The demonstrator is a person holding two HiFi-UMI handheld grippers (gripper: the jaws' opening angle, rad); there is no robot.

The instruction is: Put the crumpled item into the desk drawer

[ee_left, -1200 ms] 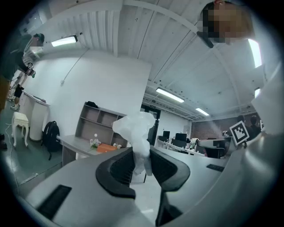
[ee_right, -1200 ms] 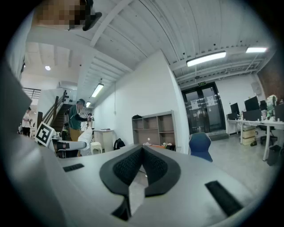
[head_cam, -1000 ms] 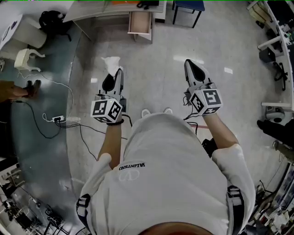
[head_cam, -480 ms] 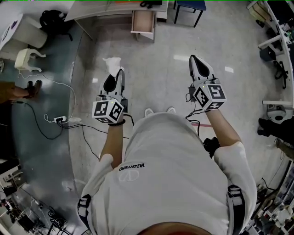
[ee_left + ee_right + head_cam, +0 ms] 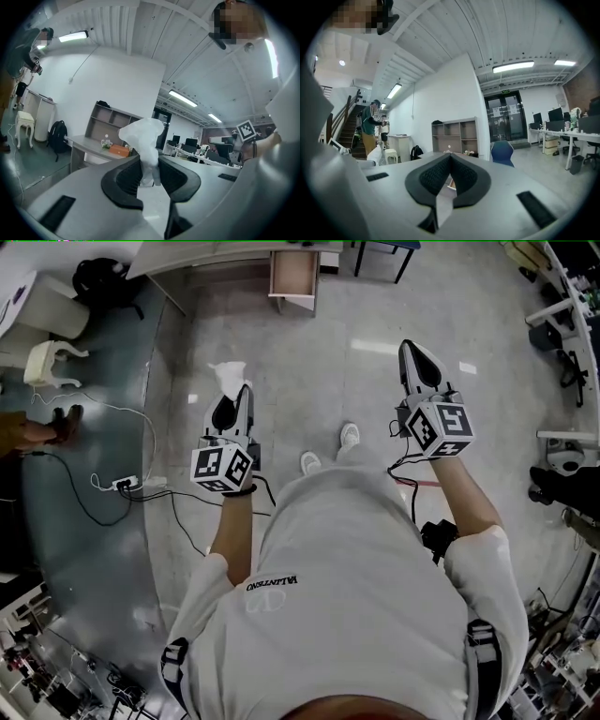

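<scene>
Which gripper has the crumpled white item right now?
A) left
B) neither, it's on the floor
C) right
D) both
A: in the left gripper view the crumpled white item is pinched between the pads of the left gripper, while the right gripper has its jaws together with nothing between them.
</scene>
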